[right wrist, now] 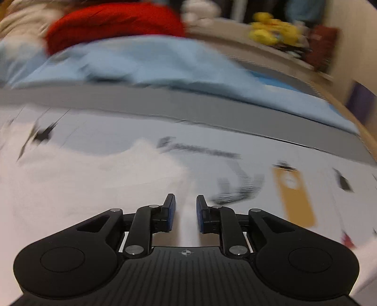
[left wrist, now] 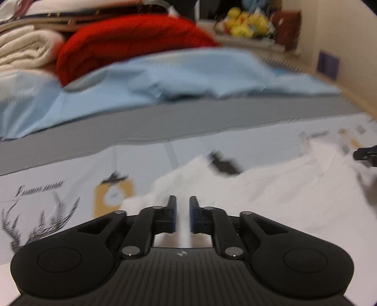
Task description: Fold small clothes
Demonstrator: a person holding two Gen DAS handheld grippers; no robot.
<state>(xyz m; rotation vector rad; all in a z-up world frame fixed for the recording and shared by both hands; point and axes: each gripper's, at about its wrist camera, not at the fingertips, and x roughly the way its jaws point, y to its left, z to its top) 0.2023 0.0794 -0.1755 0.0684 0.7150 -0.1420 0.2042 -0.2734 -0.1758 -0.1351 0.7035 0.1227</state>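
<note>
White garment (left wrist: 271, 188) spread on printed sheet (left wrist: 47, 188); left gripper (left wrist: 182, 214) jaws narrowly apart, fabric fold between pads, pinch unclear; right gripper (right wrist: 186, 215) jaws narrowly apart over garment edge, grip indeterminate; both views blurred.

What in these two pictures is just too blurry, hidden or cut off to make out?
- Left wrist view: whether the left claw pinches the white garment; its own body hides the cloth beneath.
- Right wrist view: the same for the right claw.
- Right wrist view: the black lettering on the printed sheet, smeared by motion.
- Left wrist view: the right claw, cut off by the edge.
- Both views: the yellow toys, blurred.
</note>
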